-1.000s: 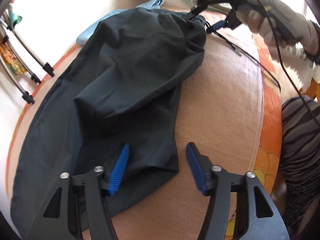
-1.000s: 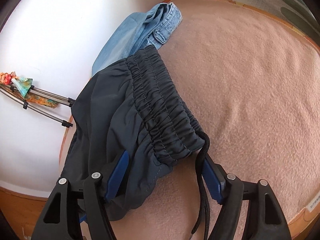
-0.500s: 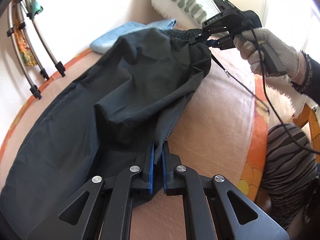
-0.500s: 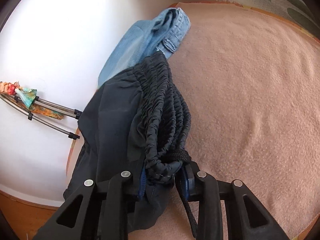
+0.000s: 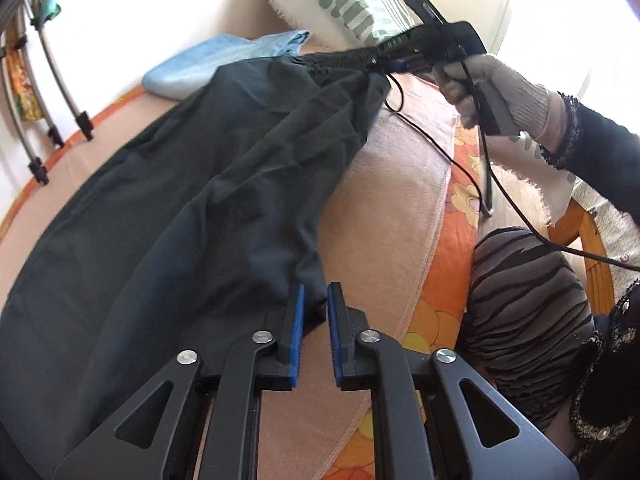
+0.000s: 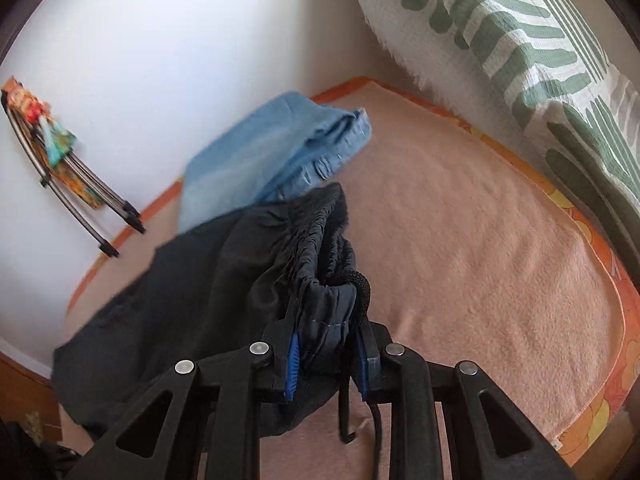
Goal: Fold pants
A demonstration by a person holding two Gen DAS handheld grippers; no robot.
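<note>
Left gripper sits at lower centre of its view, jaws easing apart around a fold of the dark pants. Right gripper, lower centre, closes on the gathered waistband; a gloved hand grips its handle upper right.

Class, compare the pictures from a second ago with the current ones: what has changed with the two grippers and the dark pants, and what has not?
The left gripper, open a second ago, closed on the pants at the leg end; its jaws are now easing open around the cloth. The right gripper clamped the bunched waistband, closing further. Both lifted their ends off the blanket. The folded jeans and pillow stayed put.
</note>
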